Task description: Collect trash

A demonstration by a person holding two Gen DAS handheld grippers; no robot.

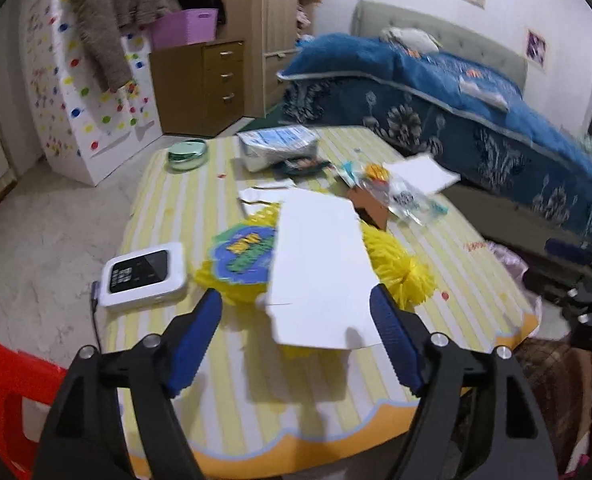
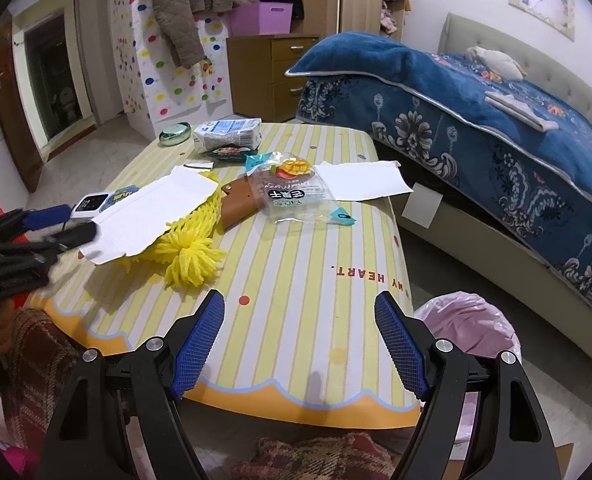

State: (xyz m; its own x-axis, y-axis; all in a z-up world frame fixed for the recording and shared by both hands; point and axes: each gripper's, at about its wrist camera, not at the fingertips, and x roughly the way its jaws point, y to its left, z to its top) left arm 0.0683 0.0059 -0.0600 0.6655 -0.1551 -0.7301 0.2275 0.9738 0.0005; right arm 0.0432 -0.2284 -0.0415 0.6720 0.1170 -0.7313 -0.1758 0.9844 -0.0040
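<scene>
A bedroom table (image 2: 304,248) in yellow stripes carries litter. The left tool (image 1: 296,312), spread wide, frames the white card (image 1: 316,264), seemingly about to clamp it. The right tool (image 2: 300,320) hangs released, near the pink-lined bin (image 2: 468,320).

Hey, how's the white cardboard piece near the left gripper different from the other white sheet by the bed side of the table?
The near white cardboard lies propped on the yellow foam net, with the left gripper at its edge; the far white sheet lies flat on the table, no gripper near it. The cardboard has notched flaps; the sheet looks like a plain rectangle. Both are white, flat and unprinted.
</scene>
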